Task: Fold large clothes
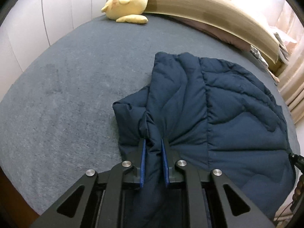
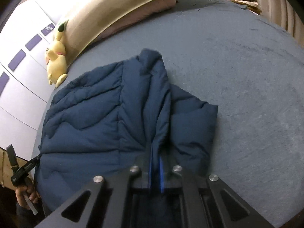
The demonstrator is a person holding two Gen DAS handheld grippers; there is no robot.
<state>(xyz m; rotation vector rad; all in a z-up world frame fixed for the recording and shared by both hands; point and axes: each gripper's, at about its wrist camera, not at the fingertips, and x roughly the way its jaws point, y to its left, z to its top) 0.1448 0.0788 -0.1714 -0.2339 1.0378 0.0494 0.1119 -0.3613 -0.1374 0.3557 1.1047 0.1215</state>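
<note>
My left matte-black two-finger gripper (image 1: 154, 142) has angular linkage arms with triangular cut-outs, four round silver pivot bolts across the top, and flat bright-blue pads lining the inner faces of its fingers (image 1: 142, 159). My right black two-finger gripper (image 2: 156, 152) is built the same: four silver bolts, the same cut-out arms, blue-lined fingers (image 2: 161, 174), slightly blurred. In the right wrist view, my left hand (image 2: 25, 194) shows beside a black handle piece bearing small white lettering too small to read.

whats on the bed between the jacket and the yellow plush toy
Nothing: only bare grey sheet lies between the navy jacket and the plush toy, clearest in the left wrist view.
</note>
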